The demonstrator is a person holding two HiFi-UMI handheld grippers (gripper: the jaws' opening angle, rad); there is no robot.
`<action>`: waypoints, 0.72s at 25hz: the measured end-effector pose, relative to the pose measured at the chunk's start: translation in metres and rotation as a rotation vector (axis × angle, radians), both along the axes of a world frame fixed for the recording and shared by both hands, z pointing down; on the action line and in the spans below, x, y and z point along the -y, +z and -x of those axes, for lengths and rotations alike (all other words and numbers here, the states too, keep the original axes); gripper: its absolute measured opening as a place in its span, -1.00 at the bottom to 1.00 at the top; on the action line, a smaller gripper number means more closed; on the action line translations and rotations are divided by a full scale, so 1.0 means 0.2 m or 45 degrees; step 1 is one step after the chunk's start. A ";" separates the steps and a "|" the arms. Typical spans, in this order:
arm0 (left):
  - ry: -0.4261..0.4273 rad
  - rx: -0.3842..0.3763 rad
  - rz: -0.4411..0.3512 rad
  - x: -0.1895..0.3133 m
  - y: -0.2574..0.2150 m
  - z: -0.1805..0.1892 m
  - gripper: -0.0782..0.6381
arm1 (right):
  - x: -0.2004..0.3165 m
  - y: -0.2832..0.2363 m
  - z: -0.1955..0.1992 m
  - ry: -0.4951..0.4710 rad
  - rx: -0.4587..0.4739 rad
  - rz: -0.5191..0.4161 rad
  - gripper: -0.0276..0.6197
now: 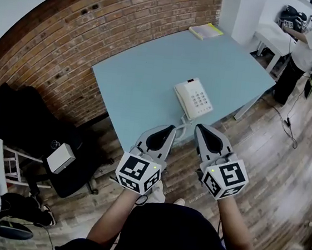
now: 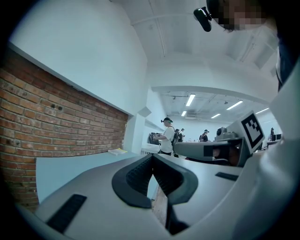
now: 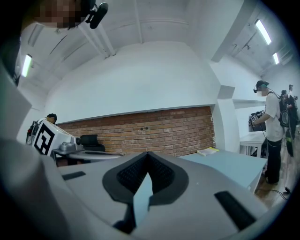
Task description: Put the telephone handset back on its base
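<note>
Both grippers are held side by side just off the near edge of the light blue table (image 1: 132, 85), with their tips pointed toward it. The left gripper (image 1: 172, 129) is seen fully closed: in the left gripper view its dark pads (image 2: 140, 176) meet at the tip and nothing is caught between them. The right gripper (image 1: 198, 127) is likewise closed and empty, its pads (image 3: 161, 174) being pressed together in the right gripper view. The white telephone (image 1: 195, 100) is found close to the near edge of the table, roughly midway along it and just beyond the two gripper tips, untouched by either. The handset (image 1: 181, 92) is seen lying along the left side of the base; as far as the head view allows, it is seated there. The cord (image 1: 182, 128) is seen hanging over the near edge between the grippers. A yellow booklet (image 1: 206, 30) is noted at the far corner of the table, by the brick wall (image 1: 88, 30). A black chair (image 1: 32, 130) carrying a white box (image 1: 60, 158) is noted off the left edge, on the wooden floor (image 1: 284, 181). A person (image 1: 309, 46) is observed standing well beyond the right corner.
</note>
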State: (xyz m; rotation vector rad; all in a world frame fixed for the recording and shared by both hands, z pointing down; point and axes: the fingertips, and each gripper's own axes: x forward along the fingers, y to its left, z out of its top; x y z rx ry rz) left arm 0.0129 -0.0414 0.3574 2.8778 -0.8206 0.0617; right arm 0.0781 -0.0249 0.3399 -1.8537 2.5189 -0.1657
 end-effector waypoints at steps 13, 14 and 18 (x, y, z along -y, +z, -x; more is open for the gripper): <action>-0.013 0.024 -0.041 -0.17 -0.01 -0.01 -0.76 | -0.16 0.00 0.00 -0.020 0.001 -0.016 -0.88; -0.013 0.025 -0.041 -0.19 0.00 -0.01 -0.76 | -0.17 0.00 0.00 -0.021 0.002 -0.016 -0.88; -0.011 0.029 -0.040 -0.24 0.00 -0.02 -0.76 | -0.22 0.00 0.00 -0.022 0.002 -0.015 -0.88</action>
